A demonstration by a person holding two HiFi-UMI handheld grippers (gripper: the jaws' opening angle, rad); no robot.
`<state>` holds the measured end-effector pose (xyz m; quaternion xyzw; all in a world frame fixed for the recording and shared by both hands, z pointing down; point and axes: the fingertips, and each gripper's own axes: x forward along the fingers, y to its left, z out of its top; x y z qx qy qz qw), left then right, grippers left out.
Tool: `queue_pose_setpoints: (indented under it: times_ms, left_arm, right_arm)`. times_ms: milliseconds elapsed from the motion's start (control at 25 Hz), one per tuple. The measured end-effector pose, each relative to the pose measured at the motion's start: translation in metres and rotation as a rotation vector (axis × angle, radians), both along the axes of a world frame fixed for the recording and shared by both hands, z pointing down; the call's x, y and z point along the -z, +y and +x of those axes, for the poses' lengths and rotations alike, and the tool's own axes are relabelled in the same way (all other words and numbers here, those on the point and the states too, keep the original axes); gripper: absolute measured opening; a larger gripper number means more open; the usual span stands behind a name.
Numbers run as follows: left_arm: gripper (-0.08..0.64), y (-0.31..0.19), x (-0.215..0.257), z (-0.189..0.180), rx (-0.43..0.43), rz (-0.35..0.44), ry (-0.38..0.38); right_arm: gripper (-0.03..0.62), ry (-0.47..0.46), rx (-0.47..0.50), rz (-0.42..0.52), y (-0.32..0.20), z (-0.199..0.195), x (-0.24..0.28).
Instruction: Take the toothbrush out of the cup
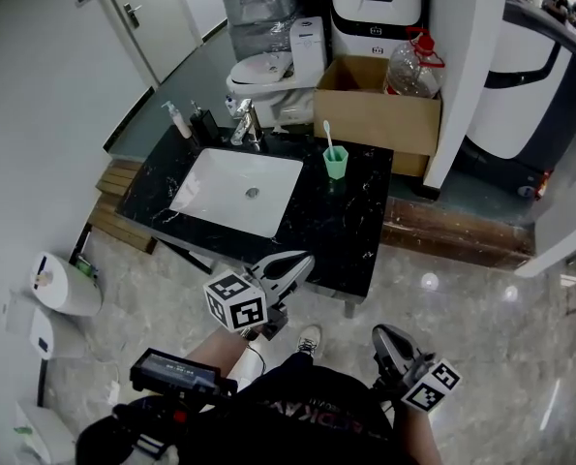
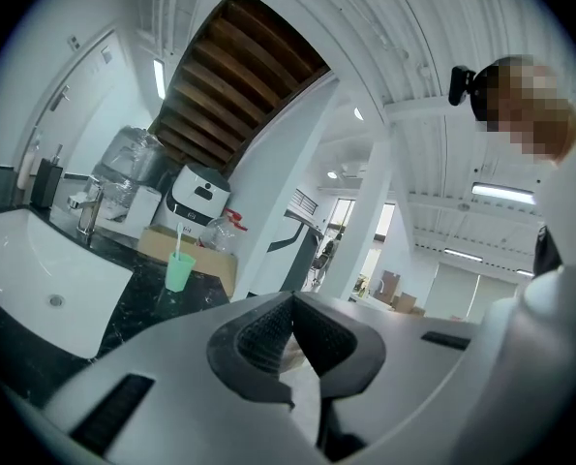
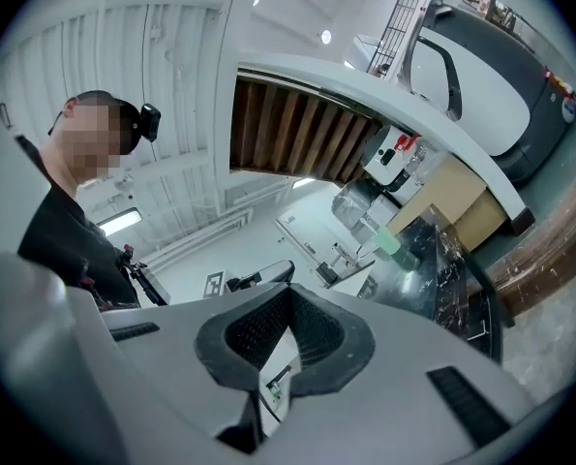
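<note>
A light green cup (image 1: pixel 336 163) stands near the back right of the black marble counter (image 1: pixel 346 231), with a white toothbrush (image 1: pixel 329 139) upright in it. Both grippers are held low, short of the counter's front edge and far from the cup. My left gripper (image 1: pixel 305 260) points toward the counter with its jaws shut and empty. My right gripper (image 1: pixel 380 335) hangs lower at the right, also shut and empty. The left gripper view shows the cup (image 2: pixel 179 271) and toothbrush (image 2: pixel 179 235) far beyond the shut jaws (image 2: pixel 292 300). The right gripper view shows the cup (image 3: pixel 389 243) small and distant past its jaws (image 3: pixel 289 294).
A white sink basin (image 1: pixel 237 190) is set in the counter's left half, with a faucet (image 1: pixel 247 124) and soap bottles (image 1: pixel 181 119) behind it. A cardboard box (image 1: pixel 375 105) with a plastic jug and a toilet (image 1: pixel 268 74) stand beyond the counter. A white pillar (image 1: pixel 462 76) rises at right.
</note>
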<state>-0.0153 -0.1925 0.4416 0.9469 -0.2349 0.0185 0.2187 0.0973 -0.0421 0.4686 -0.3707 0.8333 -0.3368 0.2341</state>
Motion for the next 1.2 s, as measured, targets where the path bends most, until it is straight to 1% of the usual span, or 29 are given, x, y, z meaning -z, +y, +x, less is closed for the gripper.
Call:
queue_pose_setpoints:
  times_ms: [80, 320, 520, 800, 1200]
  left_arm:
    - [0.008, -0.021, -0.003, -0.002, 0.007, 0.002, 0.002]
    - [0.008, -0.081, -0.012, 0.000, 0.026, -0.024, 0.032]
    - [0.008, -0.129, -0.027, 0.003, 0.049, -0.035, 0.011]
    - [0.008, -0.184, -0.043, 0.009, 0.075, -0.039, -0.011]
    - [0.008, -0.260, -0.049, 0.021, 0.078, 0.002, -0.064]
  right_arm:
    - [0.011, 0.004, -0.032, -0.008, -0.005, 0.005, -0.002]
    - [0.011, 0.018, -0.106, -0.048, -0.015, 0.017, -0.006]
    - [0.011, 0.030, -0.164, -0.075, -0.021, 0.025, -0.009]
    - [0.011, 0.034, -0.234, -0.093, -0.031, 0.031, -0.013]
    - [0.011, 0.038, -0.324, -0.121, -0.036, 0.034, -0.014]
